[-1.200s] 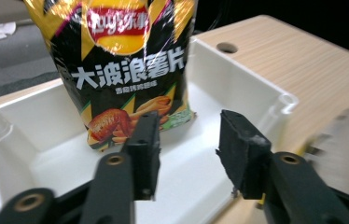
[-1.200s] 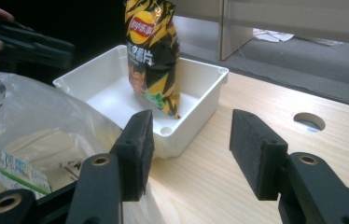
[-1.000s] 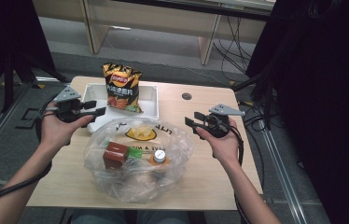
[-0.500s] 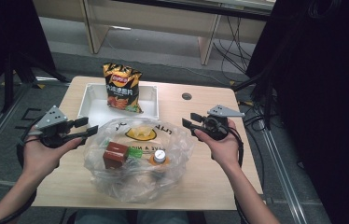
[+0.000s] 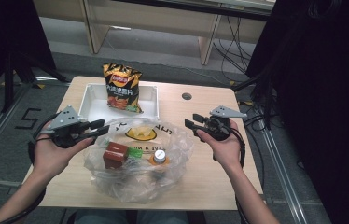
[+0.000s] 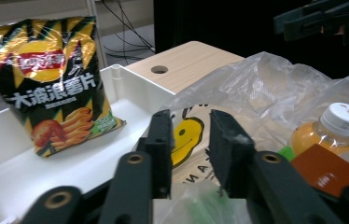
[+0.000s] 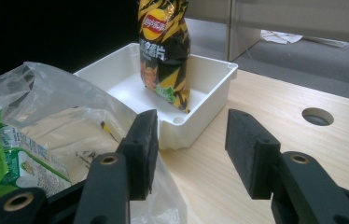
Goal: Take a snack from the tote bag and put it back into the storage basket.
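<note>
A black and yellow chip bag [image 5: 122, 88] [image 6: 51, 84] [image 7: 165, 51] stands upright in the white tray [image 5: 91, 100] [image 6: 116, 79] [image 7: 214, 88]. In front of the tray lies a clear plastic bag [image 5: 177, 149] [image 6: 266, 74] [image 7: 46, 88]. It holds a red box [image 5: 115, 155] [image 6: 336, 170], an orange drink bottle [image 5: 158, 157] [image 6: 336, 123] and a green carton [image 7: 14, 154]. My left gripper [image 5: 99, 127] [image 6: 191, 121] is at the bag's left edge. Its jaws have just been closing to a narrow gap with nothing pinched. My right gripper [image 5: 189, 122] [image 7: 192, 135] is open at the bag's right edge, its jaws slightly narrower than before.
A round cable hole [image 5: 186, 96] [image 7: 318, 116] is in the wooden table [image 5: 219, 182] to the right of the tray. Dark drapes stand close on the right, and cables trail on the floor behind the table.
My left hand has drawn back from the tray to the plastic bag's left edge, and its jaws stand closer together. The right hand has stayed put.
</note>
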### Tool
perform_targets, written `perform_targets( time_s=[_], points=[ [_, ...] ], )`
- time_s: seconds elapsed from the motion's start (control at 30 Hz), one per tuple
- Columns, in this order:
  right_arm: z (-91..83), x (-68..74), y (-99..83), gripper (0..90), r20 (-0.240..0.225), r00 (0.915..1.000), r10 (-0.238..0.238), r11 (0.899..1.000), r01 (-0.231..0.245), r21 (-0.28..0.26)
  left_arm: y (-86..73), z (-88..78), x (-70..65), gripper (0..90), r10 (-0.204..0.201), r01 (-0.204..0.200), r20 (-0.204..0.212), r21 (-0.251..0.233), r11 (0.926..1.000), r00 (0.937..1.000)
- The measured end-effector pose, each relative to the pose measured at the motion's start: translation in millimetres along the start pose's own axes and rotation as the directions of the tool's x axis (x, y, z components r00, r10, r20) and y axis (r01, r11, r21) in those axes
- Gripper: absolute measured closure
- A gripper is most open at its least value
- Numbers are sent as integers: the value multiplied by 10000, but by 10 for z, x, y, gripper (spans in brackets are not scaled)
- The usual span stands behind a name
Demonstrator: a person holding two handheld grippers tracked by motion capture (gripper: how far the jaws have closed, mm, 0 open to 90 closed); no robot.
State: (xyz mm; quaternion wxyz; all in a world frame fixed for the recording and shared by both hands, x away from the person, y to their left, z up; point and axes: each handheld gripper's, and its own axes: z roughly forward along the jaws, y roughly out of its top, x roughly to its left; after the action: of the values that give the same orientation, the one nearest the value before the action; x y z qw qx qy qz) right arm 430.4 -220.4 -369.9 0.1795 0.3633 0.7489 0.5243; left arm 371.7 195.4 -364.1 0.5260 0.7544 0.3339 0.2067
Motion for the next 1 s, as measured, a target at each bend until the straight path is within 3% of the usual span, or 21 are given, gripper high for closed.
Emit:
perform_targets(
  time_s=[0.03,0.13,0.2,0.37,0.4,0.5,0.6,0.63,0.77,0.93,1.0],
  points=[
    [-10,6,-3,549,4,9995,316,9994,-316,142,21,58,-6,745,87,-88,85,143,9999,9999],
    [-15,-17,-8,549,151,9999,13,10000,-14,25,36,131,-25,779,183,-194,282,397,9990,9994],
    [-13,-17,-15,549,10,10000,87,10000,-87,-22,8,207,-21,812,357,-384,351,803,9960,9987],
    [-12,-10,-17,548,51,9997,235,9995,-236,187,-63,251,3,825,203,-282,612,1306,9910,9979],
    [-5,-20,-24,548,79,10000,46,9999,-47,139,-63,251,3,823,203,-282,612,1306,9910,9979],
    [14,-4,-26,548,35,9998,174,9996,-175,236,-85,247,8,820,368,-484,701,1720,9839,9969],
    [17,-4,-24,548,27,9999,152,9997,-152,208,-99,240,27,817,351,-469,690,1773,9830,9970],
    [14,-6,-24,548,27,9999,164,9996,-165,245,-107,222,50,815,531,-653,669,1959,9785,9963],
    [-2,-4,-35,547,34,9995,318,9991,-319,281,-146,175,70,808,395,-486,489,2017,9782,9980],
    [-2,-10,-35,546,98,9997,220,9995,-222,234,-168,106,107,800,584,-675,473,2223,9726,9972],
    [3,-4,-33,544,124,9997,197,9996,-200,222,-188,79,133,790,485,-572,444,2232,9731,9978]
  ],
)
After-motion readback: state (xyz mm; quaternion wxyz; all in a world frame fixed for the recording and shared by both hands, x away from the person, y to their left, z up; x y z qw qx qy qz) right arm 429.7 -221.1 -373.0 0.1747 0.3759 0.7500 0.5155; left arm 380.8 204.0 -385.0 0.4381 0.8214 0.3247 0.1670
